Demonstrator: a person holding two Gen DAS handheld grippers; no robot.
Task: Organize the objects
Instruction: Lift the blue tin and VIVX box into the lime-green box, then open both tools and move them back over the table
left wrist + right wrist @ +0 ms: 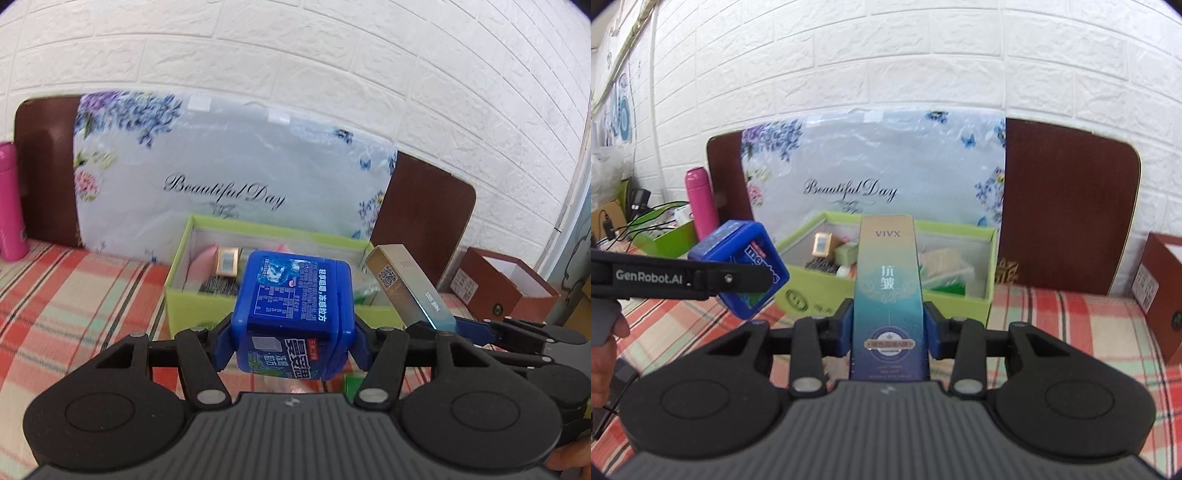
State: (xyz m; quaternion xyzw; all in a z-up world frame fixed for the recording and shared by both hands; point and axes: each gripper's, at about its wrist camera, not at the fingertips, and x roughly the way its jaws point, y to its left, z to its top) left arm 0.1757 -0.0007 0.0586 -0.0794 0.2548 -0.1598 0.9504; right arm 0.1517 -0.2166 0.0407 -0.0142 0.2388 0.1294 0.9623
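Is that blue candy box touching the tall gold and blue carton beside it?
Apart. The right wrist view shows the blue candy box off to the left of the tall carton, with green box and tablecloth visible between them.

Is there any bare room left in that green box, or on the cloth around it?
The green box is crowded at its left and front, while its back right corner looks bare. The checked cloth lies free between the green box and the brown box; another free patch lies toward the pink bottle.
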